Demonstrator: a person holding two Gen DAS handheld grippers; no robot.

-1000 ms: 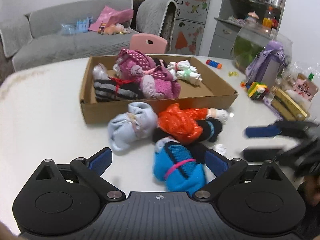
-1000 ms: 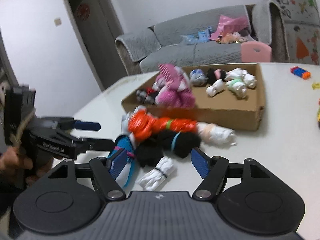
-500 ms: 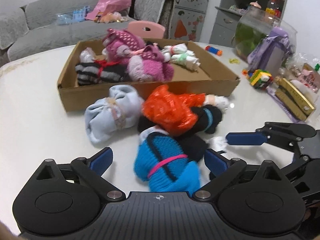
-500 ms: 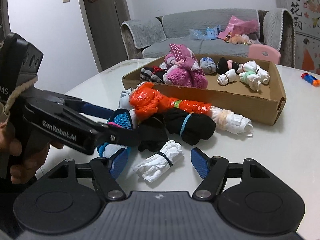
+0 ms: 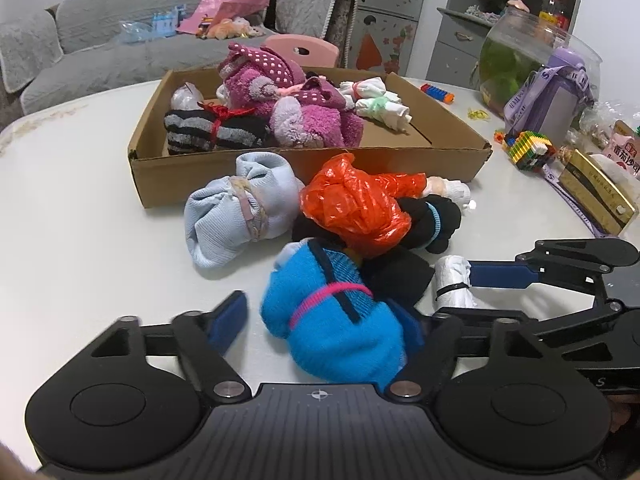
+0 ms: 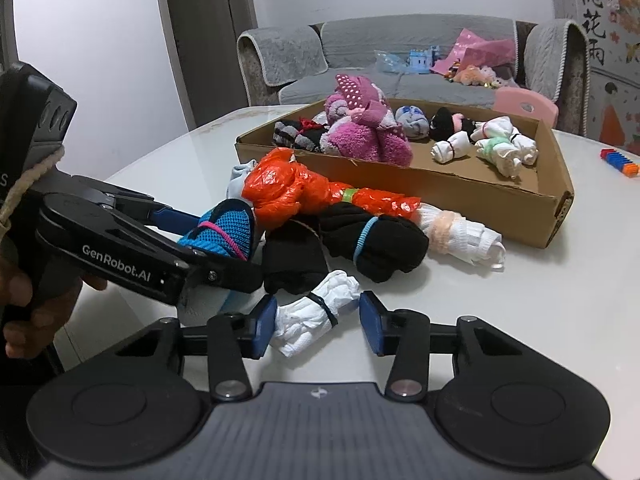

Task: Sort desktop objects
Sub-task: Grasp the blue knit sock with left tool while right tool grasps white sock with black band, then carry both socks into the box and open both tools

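A pile of rolled socks lies on the white table in front of a cardboard box [image 5: 304, 178] that holds more sock bundles. My left gripper [image 5: 326, 320] is open with its fingers around a bright blue sock roll [image 5: 340, 320], which also shows in the right wrist view [image 6: 222, 236]. My right gripper [image 6: 316, 322] is open around a small white sock roll [image 6: 316, 312], which also shows in the left wrist view [image 5: 452, 284]. An orange plastic bundle [image 5: 356, 208], black socks [image 6: 372, 244] and a pale blue roll [image 5: 236, 216] lie just beyond.
A fish bowl [image 5: 516, 52], a purple bottle [image 5: 548, 104], toy bricks [image 5: 528, 148] and snack packets [image 5: 600, 188] crowd the table's right side. A pink chair back [image 5: 302, 48] and a grey sofa [image 5: 120, 52] stand behind the box.
Both grippers have moved forward into the pile. The left one now straddles the blue roll and its fingers have narrowed. The right one now straddles the white roll.
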